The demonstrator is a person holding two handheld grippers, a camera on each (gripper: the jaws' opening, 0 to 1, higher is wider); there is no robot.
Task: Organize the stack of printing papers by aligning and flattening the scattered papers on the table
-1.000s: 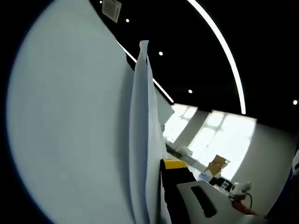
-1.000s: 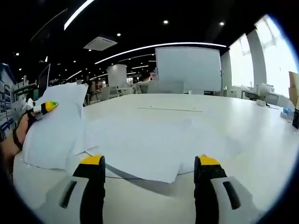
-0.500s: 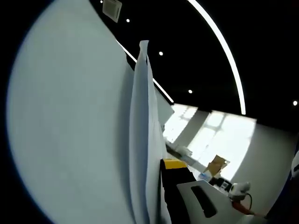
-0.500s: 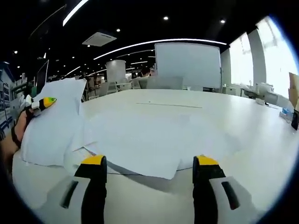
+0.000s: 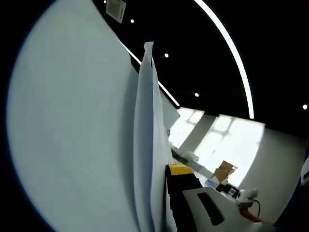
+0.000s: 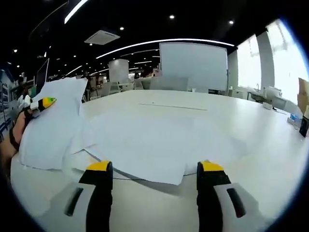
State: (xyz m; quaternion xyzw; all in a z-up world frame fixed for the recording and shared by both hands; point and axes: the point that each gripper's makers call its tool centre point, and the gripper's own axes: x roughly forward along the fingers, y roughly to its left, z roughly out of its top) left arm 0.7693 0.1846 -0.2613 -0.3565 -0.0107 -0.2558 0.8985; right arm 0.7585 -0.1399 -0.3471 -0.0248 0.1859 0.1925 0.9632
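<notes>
Loose white printing papers lie overlapped and skewed on the white table, their near corner between my right gripper's jaws. My right gripper hovers open just above the table, nothing between its yellow-tipped fingers. On the left, my left gripper is shut on a sheaf of papers lifted at an angle off the table, a hand behind it. In the left gripper view that sheaf stands edge-on right before the lens, clamped by my left gripper; one yellow-tipped finger shows beside it.
A large white board stands beyond the table's far edge. Bright windows run along the right, with a dark object at the table's right end. A cardboard box sits on a distant counter.
The right gripper view has crept slightly forward and lower toward the papers' near corner. The left gripper keeps holding its sheaf still.
</notes>
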